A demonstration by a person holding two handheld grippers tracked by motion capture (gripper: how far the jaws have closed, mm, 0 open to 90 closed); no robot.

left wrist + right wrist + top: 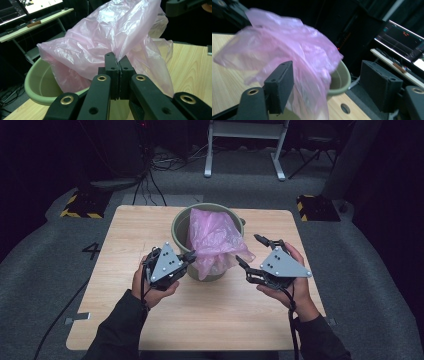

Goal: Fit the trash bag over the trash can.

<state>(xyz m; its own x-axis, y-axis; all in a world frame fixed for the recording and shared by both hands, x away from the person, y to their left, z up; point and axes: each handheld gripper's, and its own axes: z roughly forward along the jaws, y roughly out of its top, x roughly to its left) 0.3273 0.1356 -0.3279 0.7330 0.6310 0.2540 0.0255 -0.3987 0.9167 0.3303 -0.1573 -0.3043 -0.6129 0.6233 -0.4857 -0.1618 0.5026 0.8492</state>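
Both tongs flank the pink bag [215, 240]; left tongs [189, 256] pinch it.

One marking to read: a dark numeral "4" [91, 250] on the grey carpeted floor [45, 270], just left of the light wooden table [210, 320]. The monitor screens' text is too small to read.

- The left tongs [190, 256] and the right tongs [250, 251] are black, each with a grey three-cornered plate with small dark holes on top.
- In both gripper views the jaw arms have brass-coloured rivets and round holes.
- Dark long sleeves [117, 330] cover both forearms at the bottom of the high view.
- A black cable [293, 320] runs along the right sleeve.
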